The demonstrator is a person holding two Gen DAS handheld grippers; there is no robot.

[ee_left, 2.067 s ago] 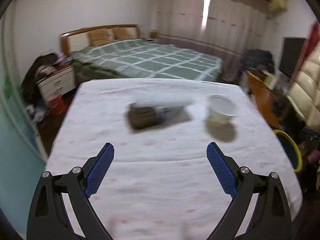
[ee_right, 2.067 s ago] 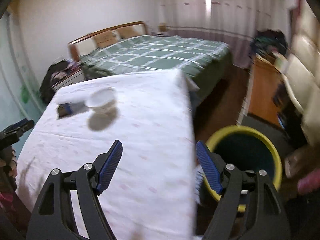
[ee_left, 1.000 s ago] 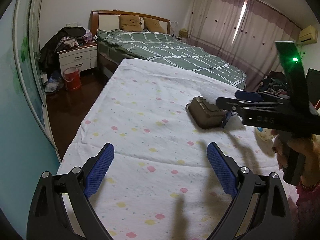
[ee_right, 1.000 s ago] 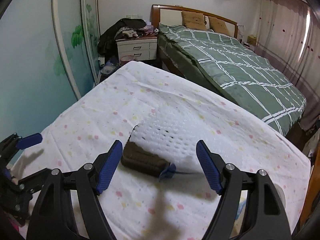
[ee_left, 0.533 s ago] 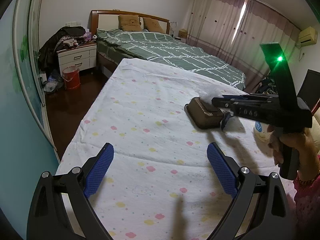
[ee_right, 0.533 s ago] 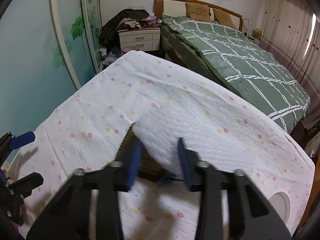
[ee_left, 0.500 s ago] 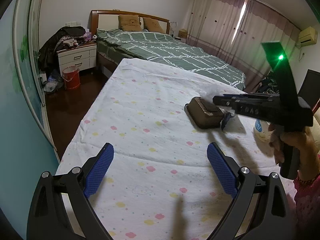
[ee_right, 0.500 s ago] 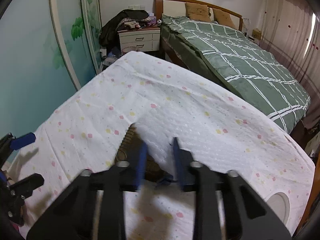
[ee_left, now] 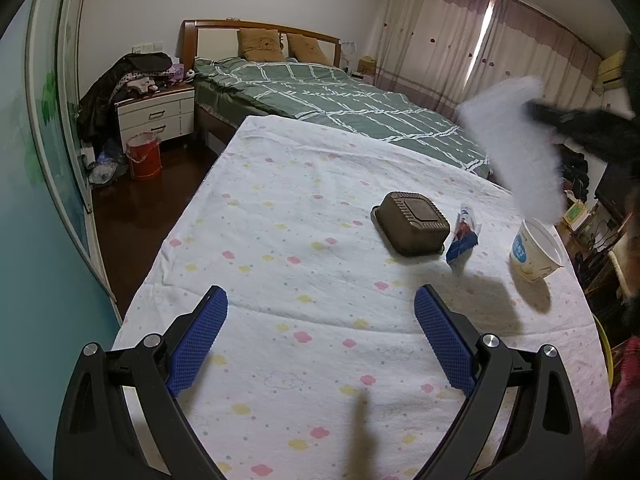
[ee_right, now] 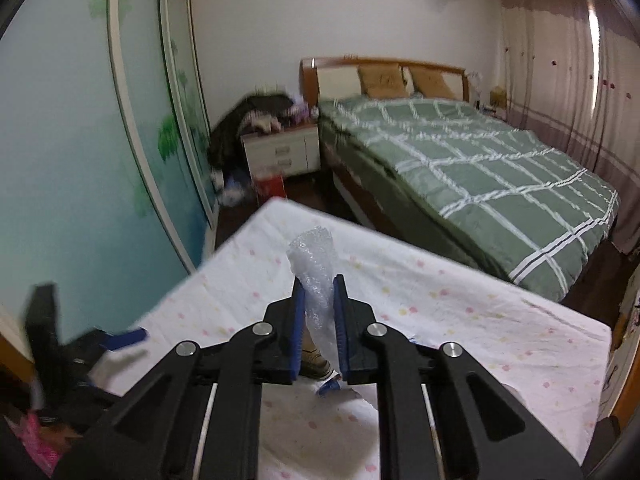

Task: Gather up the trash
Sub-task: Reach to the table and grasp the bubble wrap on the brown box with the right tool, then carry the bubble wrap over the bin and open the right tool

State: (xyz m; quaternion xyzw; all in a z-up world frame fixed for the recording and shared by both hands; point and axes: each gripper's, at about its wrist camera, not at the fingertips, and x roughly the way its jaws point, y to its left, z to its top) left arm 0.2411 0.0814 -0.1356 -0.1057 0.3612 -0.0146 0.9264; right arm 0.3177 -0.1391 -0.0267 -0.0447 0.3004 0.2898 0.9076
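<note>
Trash is only partly gathered: your right claw (ee_right: pixel 319 300) is clenched on the bubble wrap (ee_right: pixel 314 268), held in the air above the worktop (ee_left: pixel 280 216). Your left claw (ee_left: pixel 320 336) hangs released and empty. On the cloth you have a brown tray (ee_left: pixel 412 222), a wrapper (ee_left: pixel 463 238) and a cup (ee_left: pixel 536 250) left to pick up.

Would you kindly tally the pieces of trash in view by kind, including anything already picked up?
Bubble wrap sheet, held in the right hand-held gripper: 1
Brown plastic tray: 1
Blue wrapper: 1
White paper cup: 1
Total: 4
</note>
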